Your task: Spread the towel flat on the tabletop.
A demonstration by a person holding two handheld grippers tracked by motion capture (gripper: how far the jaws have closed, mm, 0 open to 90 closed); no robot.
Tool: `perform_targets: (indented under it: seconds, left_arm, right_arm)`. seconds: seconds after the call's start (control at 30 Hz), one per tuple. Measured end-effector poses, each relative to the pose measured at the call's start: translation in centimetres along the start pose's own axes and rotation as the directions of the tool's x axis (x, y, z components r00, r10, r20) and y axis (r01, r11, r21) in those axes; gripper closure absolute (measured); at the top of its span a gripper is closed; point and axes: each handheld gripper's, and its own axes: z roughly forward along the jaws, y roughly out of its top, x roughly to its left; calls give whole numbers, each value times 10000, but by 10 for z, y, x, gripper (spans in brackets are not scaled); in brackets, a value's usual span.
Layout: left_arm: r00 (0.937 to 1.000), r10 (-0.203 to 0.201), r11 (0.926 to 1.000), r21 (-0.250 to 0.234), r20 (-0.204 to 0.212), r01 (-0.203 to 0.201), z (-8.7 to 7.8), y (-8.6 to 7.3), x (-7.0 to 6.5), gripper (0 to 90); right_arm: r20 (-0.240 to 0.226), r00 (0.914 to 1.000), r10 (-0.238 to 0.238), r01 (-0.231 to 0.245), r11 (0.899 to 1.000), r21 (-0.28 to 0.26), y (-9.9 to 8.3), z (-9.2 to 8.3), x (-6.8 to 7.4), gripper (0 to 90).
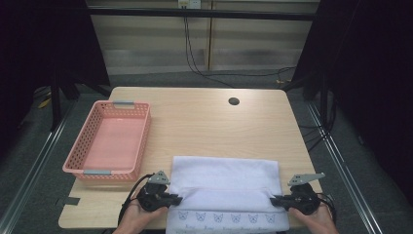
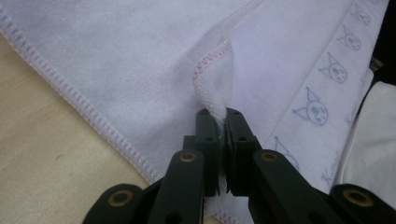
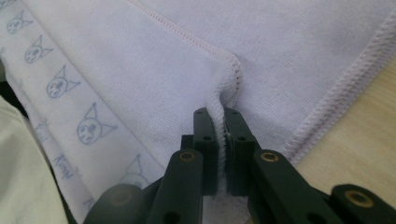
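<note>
A pale lilac towel [image 1: 224, 180] with a row of small cat faces along its near edge lies at the front of the wooden table [image 1: 204, 117], its near part hanging over the table edge. My left gripper [image 1: 179, 199] is shut on the towel's folded corner at the left side; in the left gripper view the stitched hem [image 2: 212, 79] is pinched between the jaws of the left gripper [image 2: 220, 113]. My right gripper [image 1: 272, 200] is shut on the matching corner at the right side; the right gripper [image 3: 219, 114] squeezes the towel [image 3: 177, 70] at its hem.
An empty pink plastic basket [image 1: 139, 141] stands on the table's left side. A round cable hole [image 1: 234, 101] sits near the far edge. Cables run across the floor behind the table. Bare wood [image 2: 42, 154] lies left of the towel [image 2: 130, 56].
</note>
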Motion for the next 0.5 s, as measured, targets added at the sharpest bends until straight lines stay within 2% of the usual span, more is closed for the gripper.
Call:
perform_targets:
  seconds: [0.13,0.2,0.23,0.27,0.3,0.4,0.43,0.47,0.5]
  left_arm:
    - [9992,-26,9999,-139,-402,20,5,8,4,863]
    - [9979,58,10000,-76,-642,-63,8,15,9,864]
    - [9972,84,9999,-125,-745,-93,10,19,12,864]
    - [9961,-34,9995,-310,-879,6,17,29,22,864]
    - [9961,-34,9995,-310,-879,6,17,29,22,865]
    - [9947,-123,9994,-332,-1016,90,21,40,35,865]
    - [9947,-381,9984,-444,-952,340,23,43,41,865]
    - [9936,-687,9967,-484,-898,646,26,50,52,866]
    - [9936,-687,9967,-484,-898,646,26,50,52,866]
  right_arm:
    - [221,9997,62,-60,10000,-67,4,2,-4,859]
    - [337,9989,336,-327,9991,-265,12,6,-14,861]
    - [455,9986,261,-247,9992,-308,15,8,-18,861]
    - [588,9979,268,-247,9990,-362,19,10,-21,861]
    - [588,9979,268,-247,9990,-362,19,10,-21,861]
    - [696,9972,273,-237,9983,-525,32,17,-36,861]
    - [728,9970,275,-236,9982,-547,35,19,-39,861]
    - [896,9956,274,-212,9973,-700,43,24,-47,861]
    - [893,9957,264,-199,9971,-729,47,26,-51,861]
